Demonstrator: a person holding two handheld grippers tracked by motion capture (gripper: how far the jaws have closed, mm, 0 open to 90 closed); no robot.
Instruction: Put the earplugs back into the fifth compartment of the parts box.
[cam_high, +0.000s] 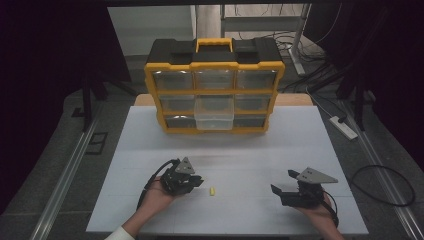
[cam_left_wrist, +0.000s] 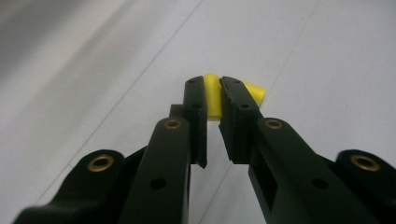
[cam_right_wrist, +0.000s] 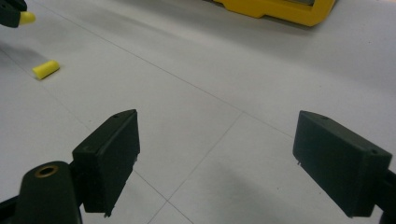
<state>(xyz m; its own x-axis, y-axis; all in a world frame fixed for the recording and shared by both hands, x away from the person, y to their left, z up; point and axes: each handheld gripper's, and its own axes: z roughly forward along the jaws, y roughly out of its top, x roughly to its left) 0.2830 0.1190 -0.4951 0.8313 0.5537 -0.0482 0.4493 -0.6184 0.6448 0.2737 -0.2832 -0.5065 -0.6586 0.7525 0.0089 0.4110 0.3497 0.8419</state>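
I see my left gripper pinching 1 yellow plug; a 2nd plug lies just beside. My right gripper is spread wide above the table.

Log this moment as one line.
left gripper: shut on yellow plug | second yellow plug: on table | right gripper: open | organizer drawer: pulled out

We see a yellow-and-black organiser with clear drawers on a white worktop, two small yellow pieces (one pinched, one loose), and black grippers with brass-coloured rivets.
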